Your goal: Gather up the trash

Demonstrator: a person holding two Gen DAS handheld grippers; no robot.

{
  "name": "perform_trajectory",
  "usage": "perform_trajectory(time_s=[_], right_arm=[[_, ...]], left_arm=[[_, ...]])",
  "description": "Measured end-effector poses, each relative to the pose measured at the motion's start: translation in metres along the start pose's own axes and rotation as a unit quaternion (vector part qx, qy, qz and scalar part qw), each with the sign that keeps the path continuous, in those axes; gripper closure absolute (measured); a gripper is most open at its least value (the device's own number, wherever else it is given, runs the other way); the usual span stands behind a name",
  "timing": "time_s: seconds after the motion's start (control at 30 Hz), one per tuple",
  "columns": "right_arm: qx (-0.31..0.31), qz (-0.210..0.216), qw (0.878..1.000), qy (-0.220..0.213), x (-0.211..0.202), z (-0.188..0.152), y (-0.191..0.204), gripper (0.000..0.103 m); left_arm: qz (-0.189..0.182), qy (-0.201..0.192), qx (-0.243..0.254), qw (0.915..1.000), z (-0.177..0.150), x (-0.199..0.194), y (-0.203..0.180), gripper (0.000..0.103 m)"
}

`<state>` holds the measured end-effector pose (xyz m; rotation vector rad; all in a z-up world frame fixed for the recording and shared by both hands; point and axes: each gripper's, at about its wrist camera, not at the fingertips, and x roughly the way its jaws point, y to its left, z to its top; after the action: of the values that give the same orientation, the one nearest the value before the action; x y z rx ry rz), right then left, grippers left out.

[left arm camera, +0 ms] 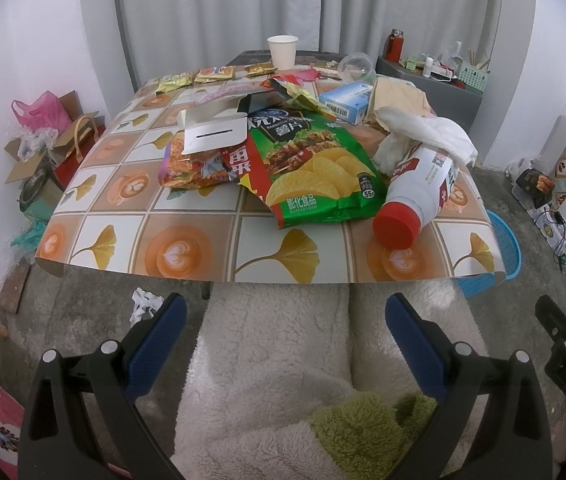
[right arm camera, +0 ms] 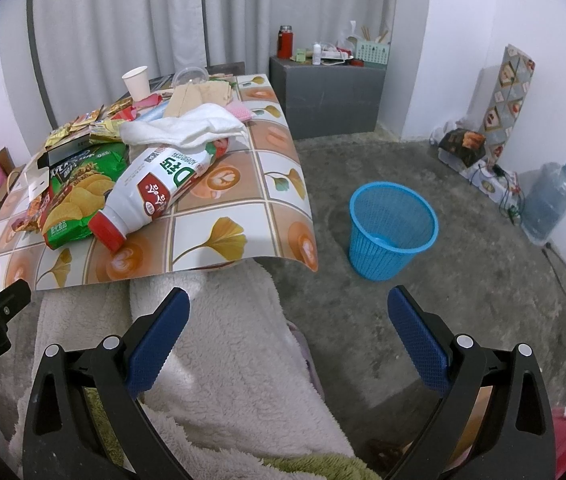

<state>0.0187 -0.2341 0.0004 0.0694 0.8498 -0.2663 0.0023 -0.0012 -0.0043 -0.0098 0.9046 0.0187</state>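
Trash covers a low table [left arm camera: 187, 248]: a green chip bag [left arm camera: 315, 172], a red snack wrapper [left arm camera: 195, 168], a white bottle with a red cap [left arm camera: 415, 192] on its side, a white cloth [left arm camera: 423, 132], a paper cup [left arm camera: 282, 51] and several small wrappers at the back. My left gripper [left arm camera: 285, 320] is open and empty in front of the table's near edge. My right gripper [right arm camera: 287, 316] is open and empty, right of the table [right arm camera: 243, 240], near the bottle [right arm camera: 155, 192]. A blue mesh bin [right arm camera: 391, 232] stands on the floor to the right.
My lap in fleecy cloth [left arm camera: 275, 360] fills the near view. A grey cabinet [right arm camera: 331, 96] stands behind the table. Bags and boxes [left arm camera: 43, 136] lie at the left wall. A water jug [right arm camera: 549, 204] and boxes sit at the right wall.
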Motion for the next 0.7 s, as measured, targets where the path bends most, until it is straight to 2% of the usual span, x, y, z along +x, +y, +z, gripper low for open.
perform_trajectory(time_s=[0.27, 0.47, 0.63, 0.7], right_arm=[[-0.002, 0.001, 1.000, 0.001, 0.000, 0.000, 0.000, 0.008], [-0.006, 0.002, 1.000, -0.017, -0.002, 0.007, 0.008, 0.008], [-0.011, 0.005, 0.999, -0.036, 0.007, 0.026, 0.014, 0.008], [-0.012, 0.010, 0.999, -0.045, 0.011, 0.036, 0.015, 0.008]], left_arm=[[0.000, -0.001, -0.002, 1.0000, 0.001, 0.001, 0.002, 0.006], [-0.005, -0.004, -0.012, 0.9999, 0.008, 0.009, 0.012, 0.006], [-0.018, -0.049, -0.020, 0.9985, 0.030, 0.003, 0.024, 0.006], [-0.038, -0.073, -0.020, 0.9964, 0.038, 0.000, 0.027, 0.006]])
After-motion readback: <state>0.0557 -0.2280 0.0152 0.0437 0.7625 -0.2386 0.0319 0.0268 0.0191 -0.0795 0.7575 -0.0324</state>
